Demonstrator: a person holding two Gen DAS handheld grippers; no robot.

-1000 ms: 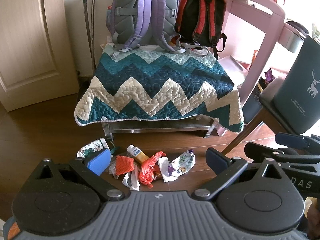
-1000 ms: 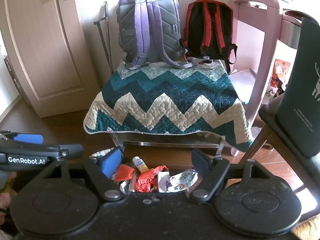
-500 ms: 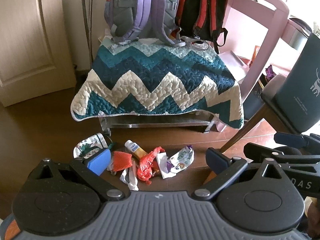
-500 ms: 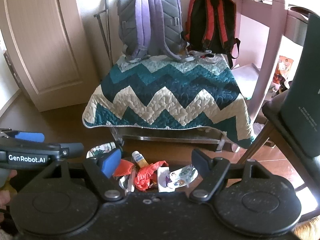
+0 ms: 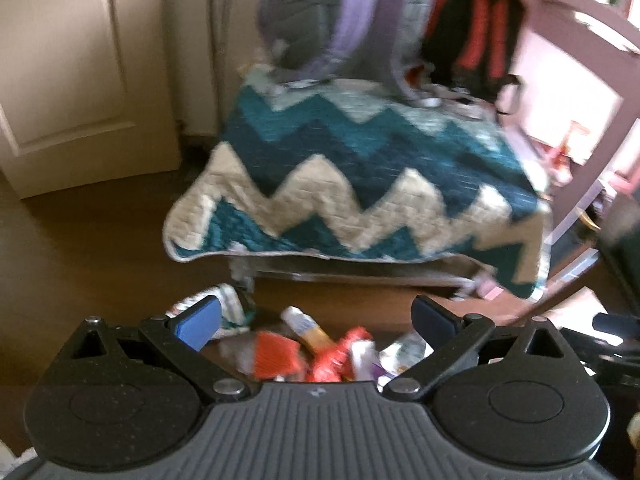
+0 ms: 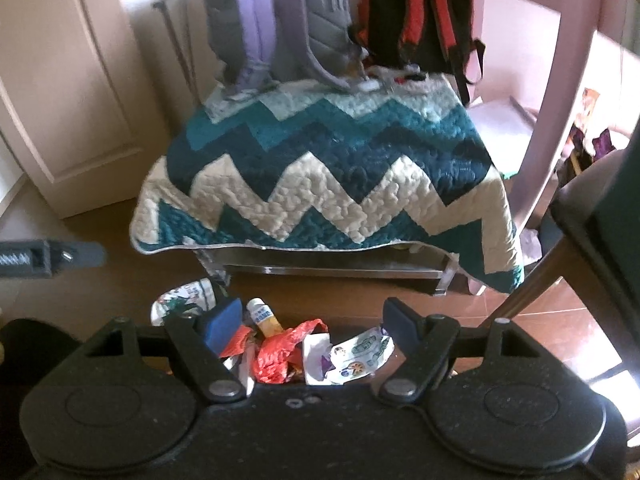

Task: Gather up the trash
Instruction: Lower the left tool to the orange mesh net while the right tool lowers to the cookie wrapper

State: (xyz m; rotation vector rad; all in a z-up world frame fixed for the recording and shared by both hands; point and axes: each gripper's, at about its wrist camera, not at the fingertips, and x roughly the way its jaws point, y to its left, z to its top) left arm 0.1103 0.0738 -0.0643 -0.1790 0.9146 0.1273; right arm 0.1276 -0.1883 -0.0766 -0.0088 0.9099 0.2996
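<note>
A heap of trash lies on the brown wooden floor in front of a low bench. It holds a red crumpled wrapper [image 6: 280, 350], an orange net bag [image 5: 277, 354], a small white and yellow bottle [image 6: 264, 316], a white printed wrapper [image 6: 362, 354] and a green-white packet [image 6: 182, 300]. My left gripper [image 5: 316, 318] hovers over the heap, open and empty; this view is blurred. My right gripper [image 6: 314, 320] is open and empty above the same heap. The left gripper's arm [image 6: 48, 258] shows at the left edge of the right wrist view.
The low bench under a teal and cream zigzag quilt [image 6: 328, 184] stands just behind the trash. On it lean a grey-purple backpack [image 6: 272, 20] and a black-red backpack [image 6: 412, 12]. A cream door [image 6: 60, 92] is at left, a pink frame [image 6: 560, 92] and dark chair [image 6: 592, 208] at right.
Both grippers have moved forward and down toward the trash heap, so the bench and quilt look larger. The left wrist view has turned blurred with motion. Both stay open.
</note>
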